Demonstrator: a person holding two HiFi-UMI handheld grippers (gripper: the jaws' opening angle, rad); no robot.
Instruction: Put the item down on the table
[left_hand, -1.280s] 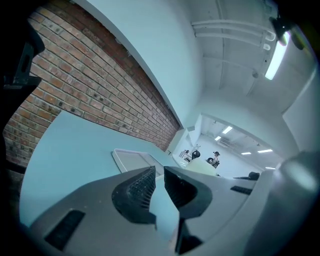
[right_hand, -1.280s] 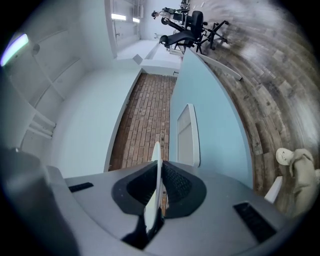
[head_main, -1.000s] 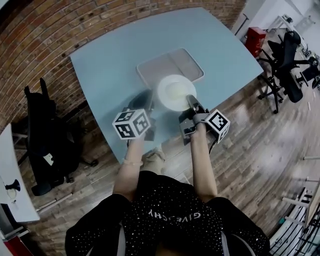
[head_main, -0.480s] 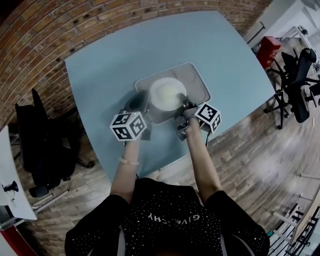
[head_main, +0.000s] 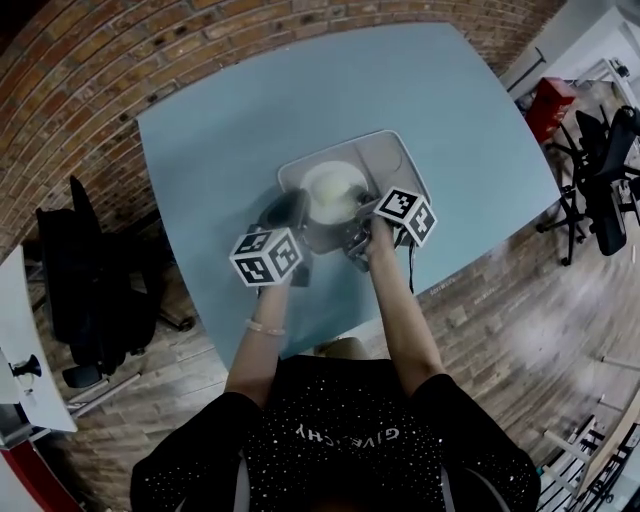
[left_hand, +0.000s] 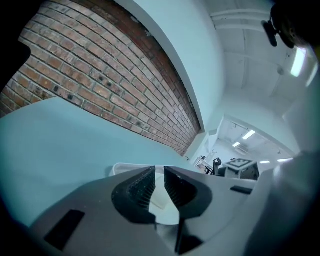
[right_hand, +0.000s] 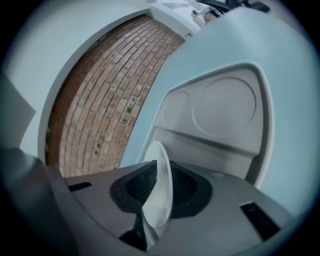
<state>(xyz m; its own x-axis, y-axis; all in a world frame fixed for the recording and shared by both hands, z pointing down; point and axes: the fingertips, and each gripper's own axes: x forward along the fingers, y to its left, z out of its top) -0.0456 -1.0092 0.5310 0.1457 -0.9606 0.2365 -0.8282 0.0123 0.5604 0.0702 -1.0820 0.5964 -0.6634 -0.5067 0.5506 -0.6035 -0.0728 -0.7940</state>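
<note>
Blue table (head_main: 220, 130), grey tray (head_main: 400, 155): white plate (head_main: 332, 190) clamped edge-on between right gripper (right_hand: 161, 168) jaws; left gripper (left_hand: 159, 173) jaws slightly apart, empty.

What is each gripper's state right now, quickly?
Left gripper: jaws slightly apart, holding nothing.
Right gripper: closed on the white plate.

plate (head_main: 333, 190) | white, round, shallow | rim clamped by right gripper (head_main: 360, 228) | above grey tray (head_main: 398, 152)
</note>
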